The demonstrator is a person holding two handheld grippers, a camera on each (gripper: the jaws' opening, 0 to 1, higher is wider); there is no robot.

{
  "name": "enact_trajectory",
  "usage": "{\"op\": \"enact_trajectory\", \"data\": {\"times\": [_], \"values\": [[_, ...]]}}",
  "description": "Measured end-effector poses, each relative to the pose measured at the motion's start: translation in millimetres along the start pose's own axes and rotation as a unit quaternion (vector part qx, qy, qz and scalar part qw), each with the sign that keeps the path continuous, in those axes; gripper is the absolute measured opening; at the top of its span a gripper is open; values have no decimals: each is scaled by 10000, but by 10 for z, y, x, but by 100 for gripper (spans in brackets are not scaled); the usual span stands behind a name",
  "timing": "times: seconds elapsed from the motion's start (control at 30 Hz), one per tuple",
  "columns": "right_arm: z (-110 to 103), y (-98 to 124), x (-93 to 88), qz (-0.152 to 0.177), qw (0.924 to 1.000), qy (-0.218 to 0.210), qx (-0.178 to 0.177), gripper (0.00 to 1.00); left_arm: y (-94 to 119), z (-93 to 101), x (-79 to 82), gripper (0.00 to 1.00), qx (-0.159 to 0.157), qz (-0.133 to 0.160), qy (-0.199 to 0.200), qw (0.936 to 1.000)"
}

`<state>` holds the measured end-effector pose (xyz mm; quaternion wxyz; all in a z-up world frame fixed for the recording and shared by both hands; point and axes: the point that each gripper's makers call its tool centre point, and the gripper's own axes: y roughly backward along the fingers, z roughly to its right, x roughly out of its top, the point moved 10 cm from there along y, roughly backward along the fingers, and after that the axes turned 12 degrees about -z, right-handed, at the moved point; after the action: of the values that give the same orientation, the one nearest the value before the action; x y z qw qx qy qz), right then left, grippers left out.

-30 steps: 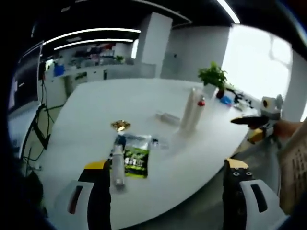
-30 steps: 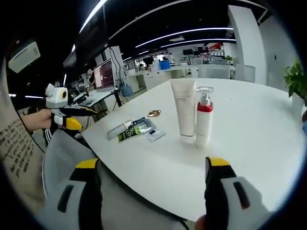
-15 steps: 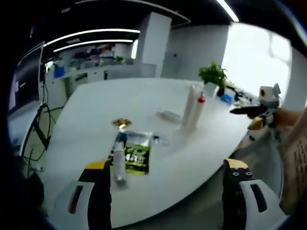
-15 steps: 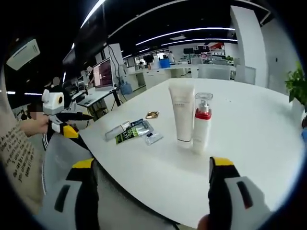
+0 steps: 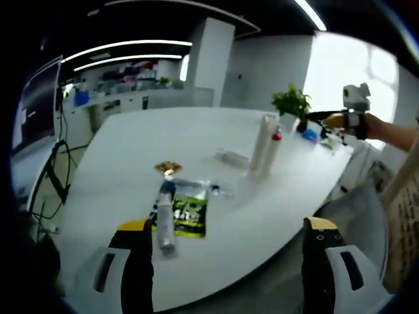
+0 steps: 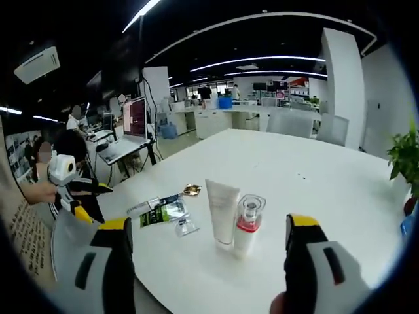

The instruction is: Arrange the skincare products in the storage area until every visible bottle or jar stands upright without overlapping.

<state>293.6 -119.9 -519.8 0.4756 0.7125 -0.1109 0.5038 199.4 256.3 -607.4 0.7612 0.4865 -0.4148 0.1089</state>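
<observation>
A white tube [image 5: 261, 142] [image 6: 222, 211] and a clear pump bottle with a red collar [image 5: 273, 141] [image 6: 245, 224] stand upright side by side on the white table [image 5: 131, 140] [image 6: 314, 190]. Nearer the table's edge lie a slim clear tube [image 5: 163, 221] [image 6: 146, 206], a green sachet [image 5: 189, 216] [image 6: 161, 212], a small clear sachet [image 5: 220, 191] [image 6: 185, 227] and a gold packet [image 5: 167, 167] [image 6: 192, 190]. Another clear item [image 5: 231, 157] lies flat beside the white tube. My left gripper [image 5: 226, 261] [image 6: 67, 184] is open, short of the table's edge. My right gripper [image 6: 209, 268] [image 5: 350, 110] is open and held high.
A potted plant [image 5: 290, 103] [image 6: 406, 152] stands at the table's far end. A grey chair back [image 5: 357, 209] [image 6: 71, 243] sits close to the table's edge. Grey chairs [image 6: 288, 121] line the far side, with desks and monitors behind.
The right gripper has risen and swung over the table's end, so its view now looks down on the products from higher. The left gripper has barely moved. Nothing on the table shifted.
</observation>
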Motion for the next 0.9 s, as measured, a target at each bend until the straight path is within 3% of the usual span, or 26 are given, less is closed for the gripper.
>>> {"op": "enact_trajectory", "data": {"times": [0.23,0.47,0.73,0.9], "values": [[238,-156,356,88,9998,179,-100,95,0,-26,-9,90,-17,-13,89,10000],[466,-463,696,-36,9991,394,-128,93,-21,-27,-15,90,2,-129,32,9999],[727,-811,919,-227,9994,278,3,92,-18,-74,-17,89,6,-97,261,9996],[891,-1156,944,-701,9971,280,103,91,-14,-104,-23,88,4,-40,439,9990]]}}
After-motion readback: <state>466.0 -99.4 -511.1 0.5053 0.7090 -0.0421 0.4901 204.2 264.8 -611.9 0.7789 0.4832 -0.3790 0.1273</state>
